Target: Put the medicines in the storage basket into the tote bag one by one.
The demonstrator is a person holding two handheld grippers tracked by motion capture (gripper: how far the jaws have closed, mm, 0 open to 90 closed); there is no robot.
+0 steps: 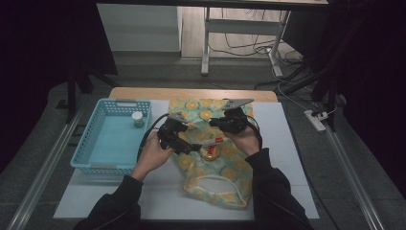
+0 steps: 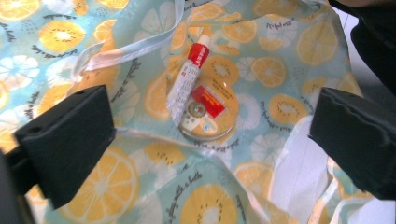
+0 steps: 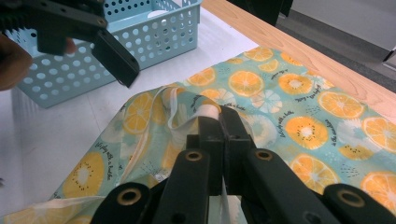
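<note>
The left gripper point(image 1: 187, 147) has its jaws wide apart with nothing between them; in the left gripper view they frame, at the centre of the frame, a red-capped white tube point(image 2: 186, 79) lying across a round clear-lidded tin point(image 2: 210, 114), both inside the fruit-print bag point(image 2: 261, 70). Neither jaw touches them. The right gripper point(image 3: 218, 122) has its jaws clamped together on the bag's pale handle strap point(image 3: 180, 123), holding that edge raised at the centre of its own view.

In the high view, tube point(image 1: 214, 141) and tin point(image 1: 209, 153) sit at mid-frame between the two hands, with the bag point(image 1: 215, 184) spread over the white mat point(image 1: 287, 158) on the worktop point(image 1: 191, 93). At the left of that frame stands a light blue perforated basket point(image 1: 84, 143) holding a small white-lidded jar point(image 1: 138, 119) near its upper right corner. The bag's folds and loose strap lie just beside the tube; the basket is well apart from it. Dark sleeves point(image 1: 273, 191) enter from the bottom edge.
</note>
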